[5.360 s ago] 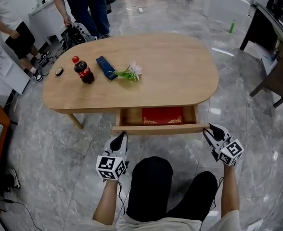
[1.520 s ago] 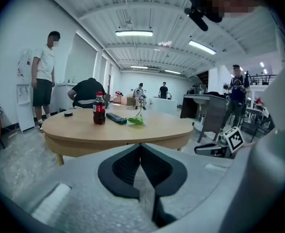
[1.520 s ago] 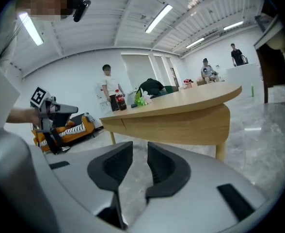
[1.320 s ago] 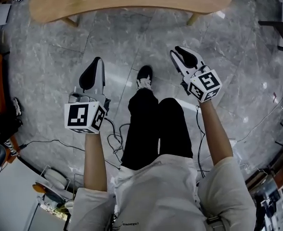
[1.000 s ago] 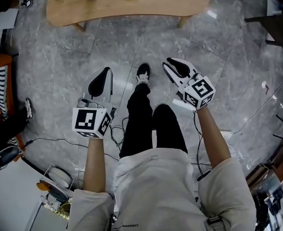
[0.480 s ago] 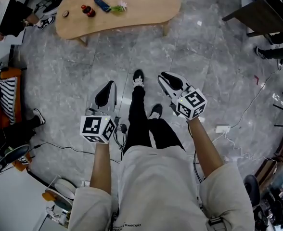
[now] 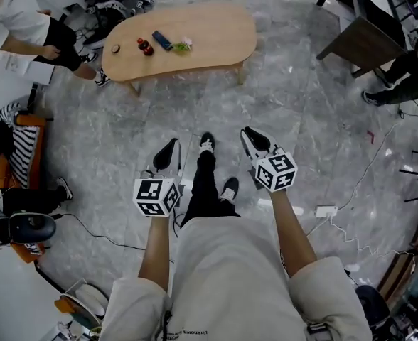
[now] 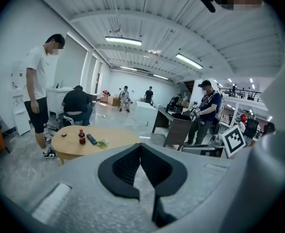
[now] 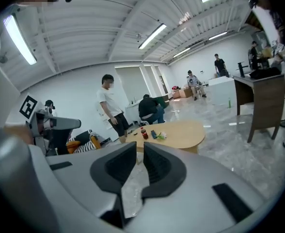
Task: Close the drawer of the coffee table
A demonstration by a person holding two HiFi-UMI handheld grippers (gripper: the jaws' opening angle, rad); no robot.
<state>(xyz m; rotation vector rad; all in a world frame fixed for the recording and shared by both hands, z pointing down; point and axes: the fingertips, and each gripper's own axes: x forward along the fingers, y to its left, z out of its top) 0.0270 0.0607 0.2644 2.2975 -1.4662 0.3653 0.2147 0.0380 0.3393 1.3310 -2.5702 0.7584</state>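
Observation:
The oval wooden coffee table [image 7: 195,30] stands far ahead of me on the grey marble floor; no drawer sticks out of its near edge. On it are a cola bottle [image 7: 146,47], a dark blue box [image 7: 162,40] and a flower [image 7: 183,45]. My left gripper [image 7: 170,148] hangs in the air above my legs, shut and empty, its tips touching [image 8: 140,145]. The right gripper [image 7: 252,136] is held beside it at the same height. Its jaws have just been closing and stand a narrow gap apart [image 9: 139,144] with nothing between them. Both point toward the table [image 8: 96,139] [image 9: 179,130].
A person in a white shirt [image 7: 31,38] bends near the table's left end; others stand farther back. A dark desk and chair [image 7: 355,45] stand at the upper right. Cables and a white power strip [image 7: 326,210] lie on the floor to my right, and striped cushions [image 7: 10,137] lie at the left.
The drawer stood open with a red lining seen 5.4 s ago; none protrudes now. Over the last second the table has receded toward the top and both grippers have risen.

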